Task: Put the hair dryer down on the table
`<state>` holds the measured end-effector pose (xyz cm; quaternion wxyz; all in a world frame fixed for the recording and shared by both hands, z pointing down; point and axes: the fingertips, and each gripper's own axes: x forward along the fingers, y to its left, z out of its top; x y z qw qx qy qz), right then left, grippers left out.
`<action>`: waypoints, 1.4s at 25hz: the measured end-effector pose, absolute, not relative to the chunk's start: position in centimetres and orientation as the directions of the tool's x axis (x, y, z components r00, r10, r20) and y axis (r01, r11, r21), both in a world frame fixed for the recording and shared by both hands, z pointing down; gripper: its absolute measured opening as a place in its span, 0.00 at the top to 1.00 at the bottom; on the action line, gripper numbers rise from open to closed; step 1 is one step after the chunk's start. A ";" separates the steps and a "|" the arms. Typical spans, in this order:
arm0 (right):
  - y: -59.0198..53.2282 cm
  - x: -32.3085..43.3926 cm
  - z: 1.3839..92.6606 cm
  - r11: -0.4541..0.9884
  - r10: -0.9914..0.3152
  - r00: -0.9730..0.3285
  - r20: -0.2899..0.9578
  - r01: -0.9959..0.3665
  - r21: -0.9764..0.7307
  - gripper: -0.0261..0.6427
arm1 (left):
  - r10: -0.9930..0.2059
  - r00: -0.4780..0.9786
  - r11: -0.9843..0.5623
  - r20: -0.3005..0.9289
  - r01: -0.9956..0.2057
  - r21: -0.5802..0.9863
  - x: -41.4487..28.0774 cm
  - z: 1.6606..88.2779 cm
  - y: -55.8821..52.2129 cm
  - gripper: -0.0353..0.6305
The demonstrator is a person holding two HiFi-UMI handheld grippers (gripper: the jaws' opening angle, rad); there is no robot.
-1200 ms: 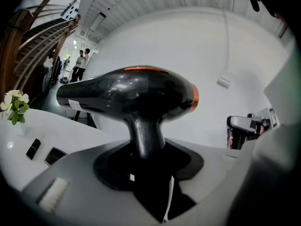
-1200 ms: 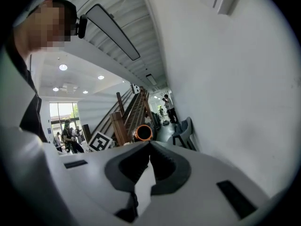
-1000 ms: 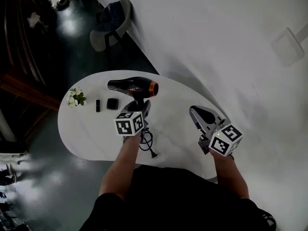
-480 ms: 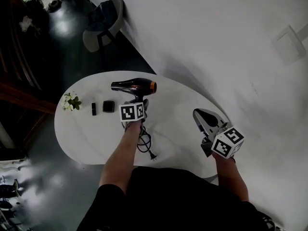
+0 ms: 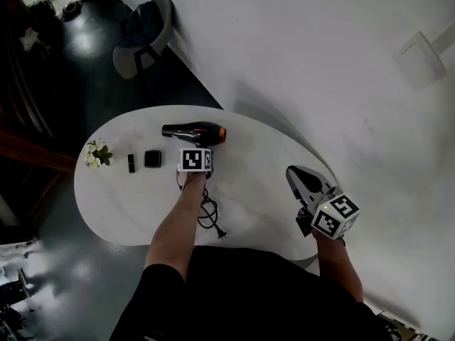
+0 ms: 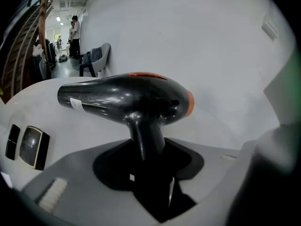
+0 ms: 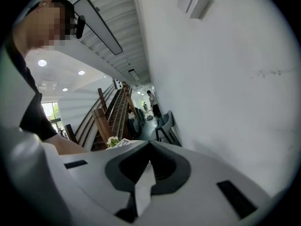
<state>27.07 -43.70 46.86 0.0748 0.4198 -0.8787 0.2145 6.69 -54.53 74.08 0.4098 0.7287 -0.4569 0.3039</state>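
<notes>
hair dryer in the left gripper at the far side of the table

head view: the left gripper [image 5: 197, 150] reaches over the white table [image 5: 128, 204], and the black hair dryer [image 5: 193, 131] lies across just ahead of it, its nozzle pointing left; its cord [image 5: 210, 215] lies on the table by the arm. the right gripper [image 5: 295, 176] is well apart, at the right edge. left gripper view: the jaws stand wide and hold the handle [image 6: 143, 138]; i cannot tell if the dryer touches the table. right gripper view: the jaws meet at the tips, with nothing between them.
</notes>
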 end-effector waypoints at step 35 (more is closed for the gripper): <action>-33.2 25.2 40.4 0.771 -0.592 -0.798 0.115 -0.601 -0.211 0.94 | -0.861 0.354 -0.379 0.366 -0.925 0.003 2.0 46.1 -39.6 0.66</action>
